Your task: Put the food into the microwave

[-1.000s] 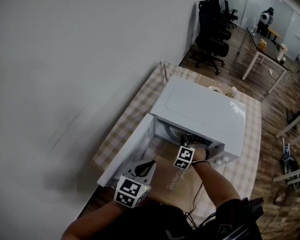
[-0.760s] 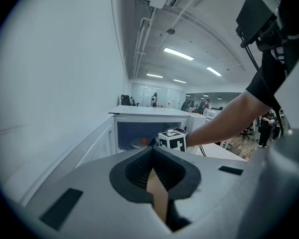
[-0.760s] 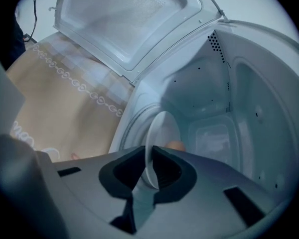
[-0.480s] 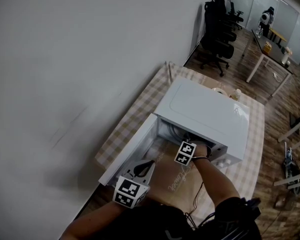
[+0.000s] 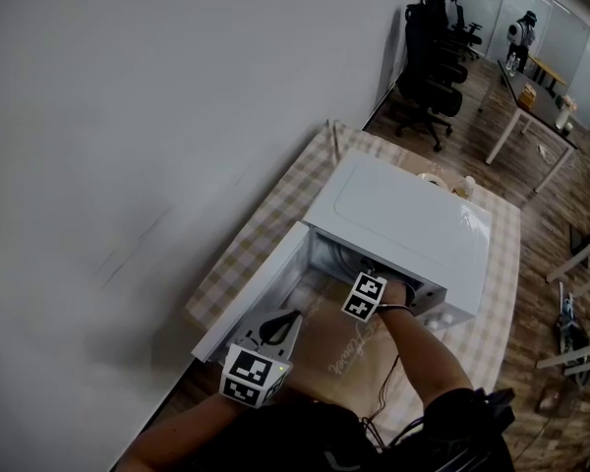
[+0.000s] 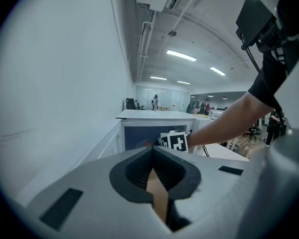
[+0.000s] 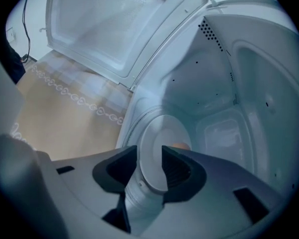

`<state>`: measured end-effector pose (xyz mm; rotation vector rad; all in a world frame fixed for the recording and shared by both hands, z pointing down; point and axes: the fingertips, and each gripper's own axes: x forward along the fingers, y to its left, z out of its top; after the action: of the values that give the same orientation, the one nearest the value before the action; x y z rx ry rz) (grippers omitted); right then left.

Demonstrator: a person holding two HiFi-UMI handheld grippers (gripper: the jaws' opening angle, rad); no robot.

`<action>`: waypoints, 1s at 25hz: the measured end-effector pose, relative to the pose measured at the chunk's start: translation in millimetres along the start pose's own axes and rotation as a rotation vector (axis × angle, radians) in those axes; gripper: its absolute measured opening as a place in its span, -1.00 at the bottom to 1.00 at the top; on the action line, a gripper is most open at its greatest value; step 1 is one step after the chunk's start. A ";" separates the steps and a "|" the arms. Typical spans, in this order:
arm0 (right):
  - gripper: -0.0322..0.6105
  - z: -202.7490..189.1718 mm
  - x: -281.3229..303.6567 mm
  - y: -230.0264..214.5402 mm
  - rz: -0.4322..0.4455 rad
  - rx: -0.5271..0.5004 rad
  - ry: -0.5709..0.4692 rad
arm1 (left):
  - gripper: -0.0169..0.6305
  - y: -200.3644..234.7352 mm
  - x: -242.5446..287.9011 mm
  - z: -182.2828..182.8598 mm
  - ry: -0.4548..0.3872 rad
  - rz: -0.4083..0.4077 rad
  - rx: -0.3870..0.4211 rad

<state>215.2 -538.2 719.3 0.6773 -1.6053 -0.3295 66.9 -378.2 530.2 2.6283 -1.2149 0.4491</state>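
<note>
Item – microwave (image 5: 398,224): white, on a table (image 5: 275,200) under a checked cloth. We record its door (image 5: 251,303) as swung fully open, toward 7 o'clock of the cabinet in the head view and at 11 o'clock in the right gripper view.

Item – plate (image 7: 162,143): white and round. It lies on the cavity floor, just below centre in the right gripper view.

Item – food (image 7: 180,146): we make out only a small orange piece on the plate. It sits at 3 o'clock of the plate's centre, partly behind the right-hand jaw.

Item – right gripper (image 7: 149,159): it reaches into the cavity, with its marker cube at the mouth. Its jaws have just been opening and now stand wide apart. The plate's near rim lies between them, and as far as we can see neither pad presses on it.

Item – left gripper (image 6: 152,163): at 7 o'clock in the head view, outside the microwave and beside the door's lower edge. Its jaws are closed together on nothing.

Item – brown mat (image 5: 334,357): it lies on the cloth in front of the microwave.

Item – black office chairs (image 5: 433,37): at 1 o'clock, well apart from the table.
</note>
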 end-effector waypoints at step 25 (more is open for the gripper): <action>-0.57 8.4 -53.8 -0.6 -0.057 0.085 -0.105 | -0.92 -9.5 -11.4 9.1 -0.051 0.015 0.012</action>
<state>208.6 -508.0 674.5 0.7832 -1.7100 -0.3452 68.9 -367.0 517.1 2.6578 -1.2522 0.3959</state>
